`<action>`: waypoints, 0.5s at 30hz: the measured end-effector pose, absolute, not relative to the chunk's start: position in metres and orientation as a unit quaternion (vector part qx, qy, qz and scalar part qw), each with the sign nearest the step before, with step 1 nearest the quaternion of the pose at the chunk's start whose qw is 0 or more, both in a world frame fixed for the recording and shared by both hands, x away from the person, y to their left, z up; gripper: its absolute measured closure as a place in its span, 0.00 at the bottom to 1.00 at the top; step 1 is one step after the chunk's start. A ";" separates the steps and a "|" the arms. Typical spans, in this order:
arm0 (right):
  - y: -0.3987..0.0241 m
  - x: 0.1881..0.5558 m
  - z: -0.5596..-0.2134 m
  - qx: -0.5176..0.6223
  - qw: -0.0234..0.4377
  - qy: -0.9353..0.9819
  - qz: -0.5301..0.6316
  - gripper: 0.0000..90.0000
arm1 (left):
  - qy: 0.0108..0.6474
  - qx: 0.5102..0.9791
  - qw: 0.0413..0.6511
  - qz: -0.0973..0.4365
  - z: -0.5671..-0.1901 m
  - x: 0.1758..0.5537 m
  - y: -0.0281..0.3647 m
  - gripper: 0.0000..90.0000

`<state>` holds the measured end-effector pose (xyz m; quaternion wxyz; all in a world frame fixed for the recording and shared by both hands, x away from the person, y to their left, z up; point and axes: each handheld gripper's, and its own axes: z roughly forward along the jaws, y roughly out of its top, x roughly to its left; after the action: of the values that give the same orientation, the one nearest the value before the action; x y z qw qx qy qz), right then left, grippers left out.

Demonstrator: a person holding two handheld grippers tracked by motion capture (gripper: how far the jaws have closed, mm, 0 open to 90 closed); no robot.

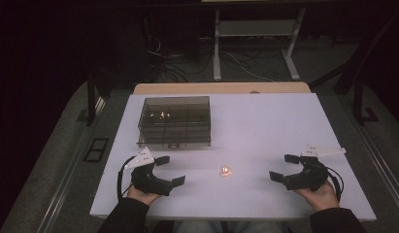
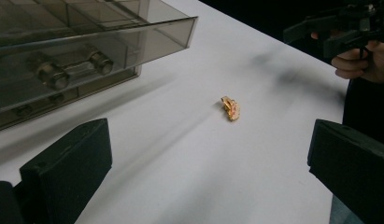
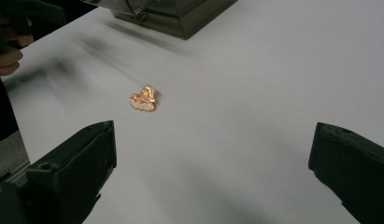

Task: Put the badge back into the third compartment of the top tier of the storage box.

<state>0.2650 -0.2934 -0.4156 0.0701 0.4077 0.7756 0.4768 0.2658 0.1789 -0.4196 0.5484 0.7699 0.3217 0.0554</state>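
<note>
A small, glossy gold-and-pink trinket (image 1: 226,171) is seen lying on the matte white bench (image 1: 265,131), between the 2 grippers. The left gripper (image 1: 171,171) at 9 o'clock and the right gripper (image 1: 283,167) at 3 o'clock are held released, jaws spread. A smoky translucent plastic box (image 1: 174,121) with compartments is set at 11 o'clock.

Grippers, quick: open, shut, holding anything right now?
Left gripper: open, holding nothing, left of the small gold trinket.
Right gripper: open, holding nothing, right of the trinket.
</note>
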 end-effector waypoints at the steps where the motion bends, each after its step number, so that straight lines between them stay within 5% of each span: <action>1: -0.294 0.265 -0.416 0.407 0.072 0.775 0.478 0.00 | 0.320 0.771 0.549 0.055 -0.419 0.265 0.178 0.00; 15: -0.295 0.265 -0.415 0.411 0.070 0.775 0.475 0.00 | 0.288 0.792 0.537 0.044 -0.404 0.268 0.162 0.00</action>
<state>0.2648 -0.2953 -0.4146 0.0699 0.4112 0.7746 0.4754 0.2684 0.1619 -0.4045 0.5372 0.7917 0.2876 0.0440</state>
